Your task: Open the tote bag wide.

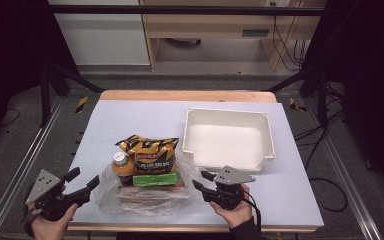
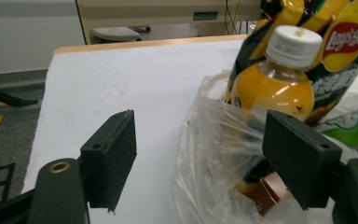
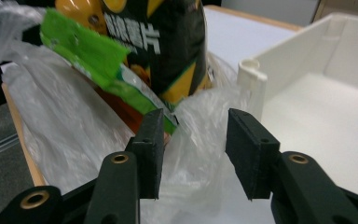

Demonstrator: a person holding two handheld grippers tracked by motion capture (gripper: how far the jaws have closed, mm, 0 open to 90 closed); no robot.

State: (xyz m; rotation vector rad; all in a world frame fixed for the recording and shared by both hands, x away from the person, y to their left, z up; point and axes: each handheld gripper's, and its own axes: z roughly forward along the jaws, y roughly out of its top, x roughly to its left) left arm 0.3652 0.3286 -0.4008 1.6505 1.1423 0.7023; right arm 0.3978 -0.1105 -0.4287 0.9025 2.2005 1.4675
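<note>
Pretty plain lab corner tbh. Work happens on a white-topped table (image 1: 145,112) with a light wood edge (image 1: 187,95) along the far side. Beyond that there's a wooden desk (image 1: 220,25) with cables (image 1: 285,45) dangling at its right end, next to a white cabinet (image 1: 100,37). Grey floor (image 1: 205,70) all around, black frame struts (image 1: 60,75) either side, hazard tape (image 1: 81,104) stuck down. Sides are dark, light's overhead.
</note>
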